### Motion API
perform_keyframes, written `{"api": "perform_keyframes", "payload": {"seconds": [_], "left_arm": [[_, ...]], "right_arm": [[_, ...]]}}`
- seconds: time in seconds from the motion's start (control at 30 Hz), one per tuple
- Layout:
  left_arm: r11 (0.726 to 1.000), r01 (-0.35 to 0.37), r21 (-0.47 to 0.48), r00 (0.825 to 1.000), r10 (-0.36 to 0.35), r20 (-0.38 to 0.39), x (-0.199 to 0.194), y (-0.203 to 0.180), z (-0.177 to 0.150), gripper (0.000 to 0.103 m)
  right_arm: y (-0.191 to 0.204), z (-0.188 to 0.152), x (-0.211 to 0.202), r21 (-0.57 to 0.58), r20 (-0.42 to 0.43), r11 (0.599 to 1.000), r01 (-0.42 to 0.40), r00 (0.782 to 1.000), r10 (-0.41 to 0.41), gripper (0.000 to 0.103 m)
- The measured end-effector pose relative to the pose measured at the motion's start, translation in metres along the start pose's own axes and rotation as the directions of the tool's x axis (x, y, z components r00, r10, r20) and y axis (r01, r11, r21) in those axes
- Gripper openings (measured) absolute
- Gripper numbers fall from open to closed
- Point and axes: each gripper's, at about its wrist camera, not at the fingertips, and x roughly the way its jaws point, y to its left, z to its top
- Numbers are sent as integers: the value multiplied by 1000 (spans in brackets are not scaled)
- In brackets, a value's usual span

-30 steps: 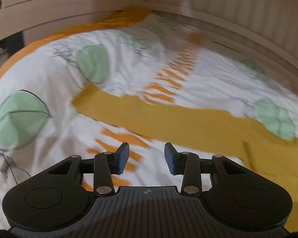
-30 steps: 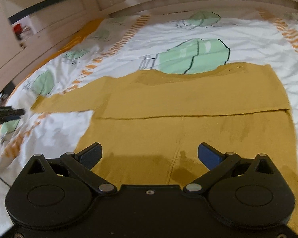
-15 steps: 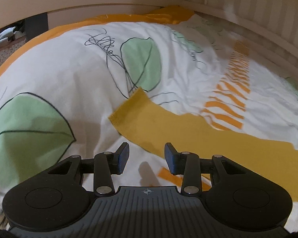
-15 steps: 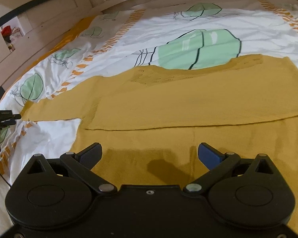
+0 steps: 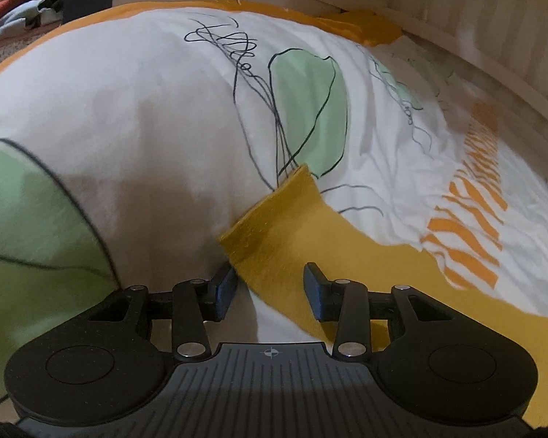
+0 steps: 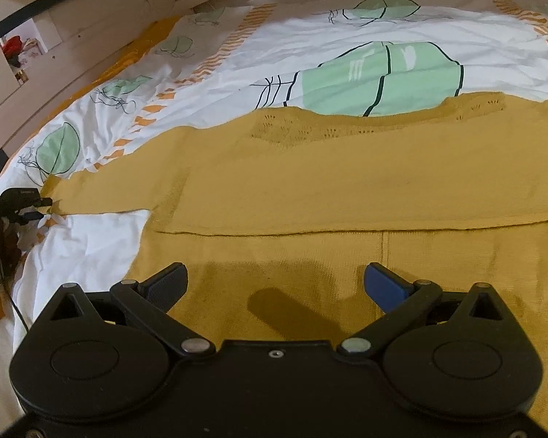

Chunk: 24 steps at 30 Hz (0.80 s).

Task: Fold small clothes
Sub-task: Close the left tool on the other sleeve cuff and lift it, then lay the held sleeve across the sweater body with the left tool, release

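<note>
A mustard-yellow knit sweater (image 6: pixel 347 189) lies flat on the bed, its right side folded over the body along a straight edge. Its left sleeve (image 6: pixel 106 193) stretches out to the left. In the left wrist view the sleeve cuff (image 5: pixel 270 219) lies just ahead of my left gripper (image 5: pixel 270 288), whose open jaws straddle the sleeve's lower edge. My right gripper (image 6: pixel 274 284) is wide open and empty, low over the sweater's near part. The left gripper also shows at the far left of the right wrist view (image 6: pixel 22 200), at the cuff.
The bed has a white duvet (image 5: pixel 146 127) with green leaf prints and orange stripes, and an orange border (image 5: pixel 347 22). A pale wooden bed frame (image 6: pixel 91 47) runs along the far sides. Clutter sits on the floor at far left (image 5: pixel 14 25).
My left gripper has moved along the sleeve to its cuff, which now lies between the open jaws. My right gripper has come lower and closer over the sweater body, still open.
</note>
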Motion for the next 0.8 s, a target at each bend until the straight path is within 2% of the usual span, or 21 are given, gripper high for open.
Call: {"api": "perform_keyframes", "payload": {"seconds": [0.13, 0.2, 0.23, 0.27, 0.4, 0.5, 0.67, 0.8], "left_arm": [[1000, 23, -21, 1000, -23, 6, 7, -1, 7, 41], [999, 33, -29, 999, -33, 9, 8, -3, 9, 37], [999, 24, -33, 1000, -23, 18, 7, -5, 10, 17], [999, 2, -32, 1000, -1, 25, 5, -8, 11, 6], [999, 40, 8, 998, -41, 41, -14, -29, 17, 6], [993, 105, 61, 991, -110, 76, -48, -56, 23, 6], [958, 242, 152, 957, -261, 124, -115, -113, 28, 6], [905, 349, 244, 909, -390, 149, -165, -170, 23, 6]], "right_arm": [[-3, 0, 0, 12, 2, 1000, -6, 1000, 6, 103], [-6, 0, -1, 22, 4, 1000, -12, 1000, 12, 103], [-8, 1, -2, 28, 6, 999, -15, 1000, 14, 103], [-11, 2, -3, 34, 8, 999, -17, 1000, 17, 103], [-23, 7, -11, 30, 26, 1000, -4, 1000, 4, 103], [-33, 11, -20, 18, 39, 1000, 5, 999, -6, 103], [-53, 10, -36, -1, 50, 1000, 25, 998, -25, 103], [-72, 6, -45, 4, 45, 999, 38, 998, -39, 103]]}}
